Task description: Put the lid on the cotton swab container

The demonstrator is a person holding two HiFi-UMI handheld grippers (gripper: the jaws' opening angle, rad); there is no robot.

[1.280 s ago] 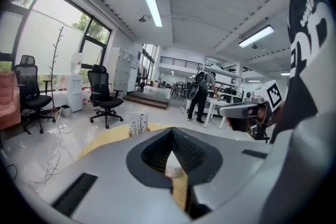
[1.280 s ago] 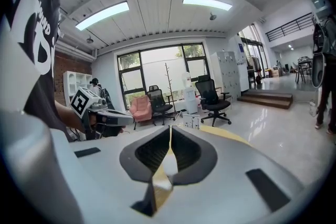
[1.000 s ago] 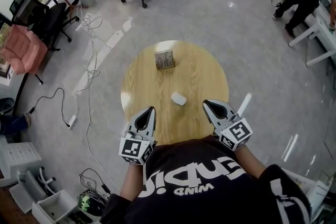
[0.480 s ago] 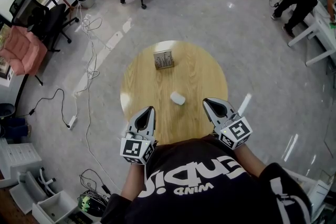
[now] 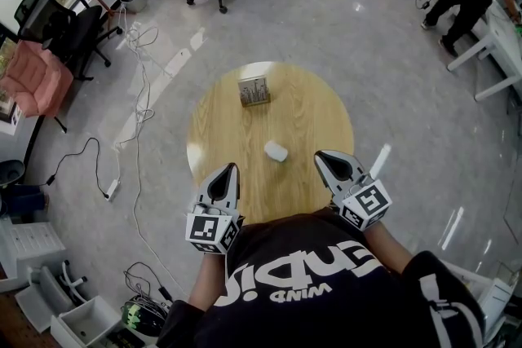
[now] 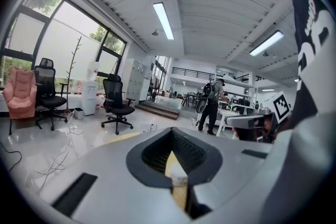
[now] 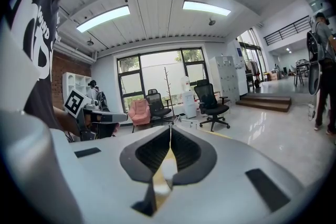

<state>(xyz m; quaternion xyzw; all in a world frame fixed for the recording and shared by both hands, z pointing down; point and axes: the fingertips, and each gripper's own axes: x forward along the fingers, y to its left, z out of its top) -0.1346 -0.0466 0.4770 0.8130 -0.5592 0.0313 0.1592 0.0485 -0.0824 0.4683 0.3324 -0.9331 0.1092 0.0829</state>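
Quick read of where things sit. The cotton swab container (image 5: 254, 91) stands close to the far edge of the round table (image 5: 318, 106). The little white piece I take for the lid (image 5: 276, 151) lies flat around the middle of the table, well apart from the container, so the box is open as things lie.

Your left tool (image 5: 232, 169) hangs over the near edge on the left and your right tool (image 5: 319, 156) over the near edge on the right. Both are clenched tip to tip with nothing pinched between them.

On handling, the lid looks like thin, light plastic with rounded corners. I'd expect it to skate on the smooth wood if you nudge it from one side. It's probably best to come down on it and pinch across two opposite edges, not a corner. Go easy on the squeeze, since a piece like that can flex or pop out.

The container looks just as light and a bit tall for its footprint. My guess is it slides or tips when the lid gets pressed on, so steady its side wall with the other tool.
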